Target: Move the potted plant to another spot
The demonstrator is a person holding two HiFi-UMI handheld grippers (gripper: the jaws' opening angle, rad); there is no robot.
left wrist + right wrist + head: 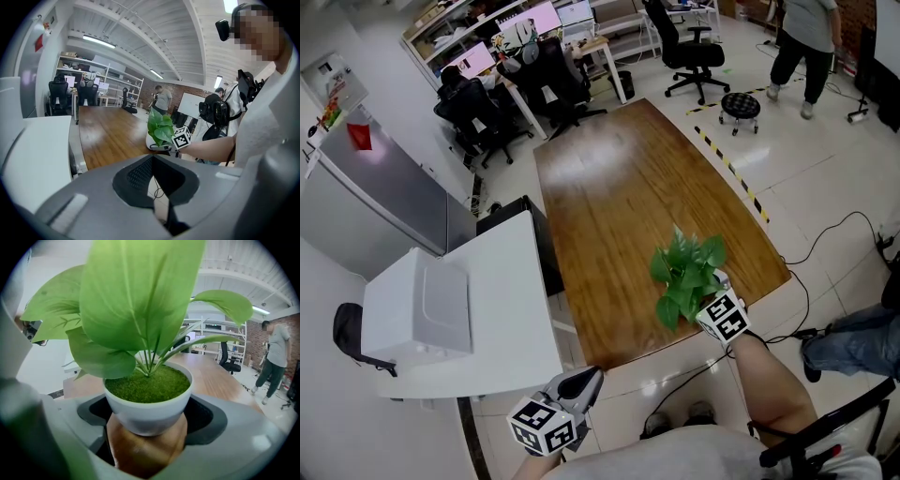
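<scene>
The potted plant (686, 272), broad green leaves in a white pot (147, 404), stands at the front right corner of the brown wooden table (619, 187). My right gripper (701, 298) is shut on the pot, one jaw on each side of it (147, 427). I cannot tell whether the pot rests on the wood or hangs just above it. My left gripper (591, 377) is off the table by its front edge, over the floor, shut and holding nothing (166, 220). The left gripper view shows the plant (159, 129) and the right gripper's marker cube (181, 137).
A white desk (511, 319) with a white box (422, 305) stands left of the table. Office chairs (553, 80) and a stool (739, 105) are at the far end. A person (806, 37) stands far right. Cables (834, 234) lie on the floor at right.
</scene>
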